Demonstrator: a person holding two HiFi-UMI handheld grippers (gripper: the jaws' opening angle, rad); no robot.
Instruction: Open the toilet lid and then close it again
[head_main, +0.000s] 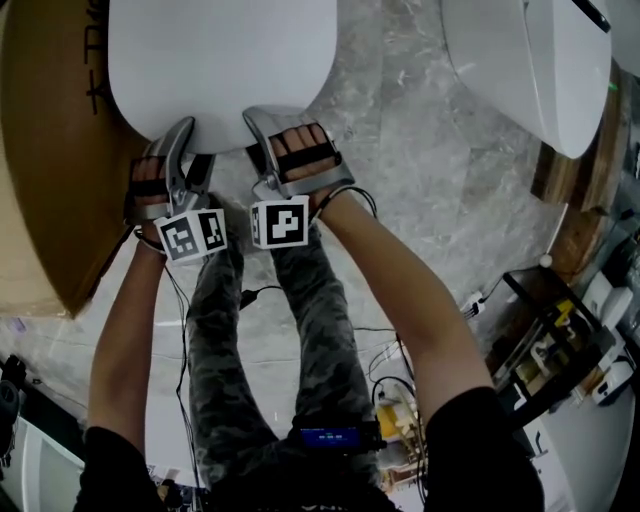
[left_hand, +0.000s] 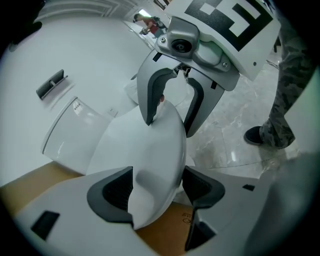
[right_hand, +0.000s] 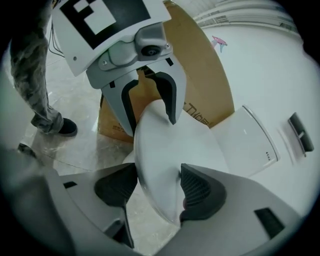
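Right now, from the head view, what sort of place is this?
Likely a lab or showroom, not a real bathroom: a toilet lid and a second toilet in one room, with a cardboard box alongside and loose cables on the marble floor.

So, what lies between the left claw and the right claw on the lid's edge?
Between left claw and right claw: only bare white toilet lid rim, seen in the head view.
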